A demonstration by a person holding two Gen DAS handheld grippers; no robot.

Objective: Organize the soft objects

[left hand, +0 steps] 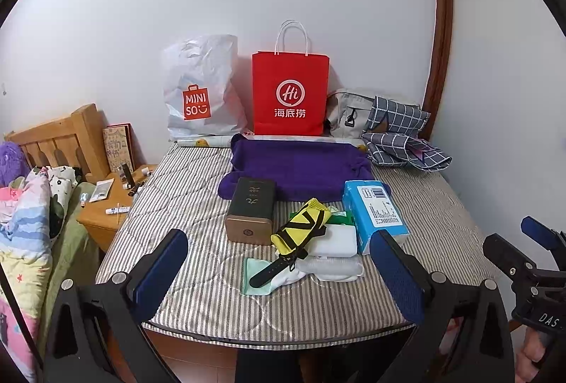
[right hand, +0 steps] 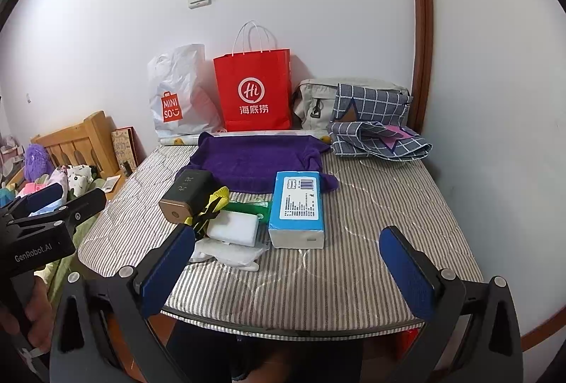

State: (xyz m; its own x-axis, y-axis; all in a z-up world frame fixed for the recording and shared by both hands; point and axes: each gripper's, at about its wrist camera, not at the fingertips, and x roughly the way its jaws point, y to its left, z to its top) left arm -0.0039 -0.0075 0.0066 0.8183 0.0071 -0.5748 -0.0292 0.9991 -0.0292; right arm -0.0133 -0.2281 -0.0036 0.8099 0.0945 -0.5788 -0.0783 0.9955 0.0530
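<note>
On the striped mattress [left hand: 191, 192] [right hand: 371, 206] lies a purple cloth [left hand: 300, 167] [right hand: 254, 160] near the back. In front of it sits a pile: a yellow-and-black fabric piece [left hand: 300, 229] [right hand: 212, 209], a white pack [left hand: 338, 241] [right hand: 233, 227], a blue tissue pack [left hand: 375, 215] [right hand: 299, 206], a dark box [left hand: 251, 209] [right hand: 187, 195], white socks [left hand: 279, 276] and a black strap [left hand: 272, 271]. My left gripper [left hand: 279, 273] hangs open at the mattress's near edge, just short of the pile. My right gripper [right hand: 286, 271] is open too, empty, right of the pile.
Against the back wall stand a white plastic bag [left hand: 201, 89] [right hand: 177, 92], a red paper bag [left hand: 290, 92] [right hand: 253, 92], a grey bag [left hand: 348, 112] [right hand: 315, 103] and checked fabric [left hand: 403, 135] [right hand: 375, 124]. A wooden nightstand [left hand: 106, 216] and a bed with bedding [left hand: 24, 223] lie left.
</note>
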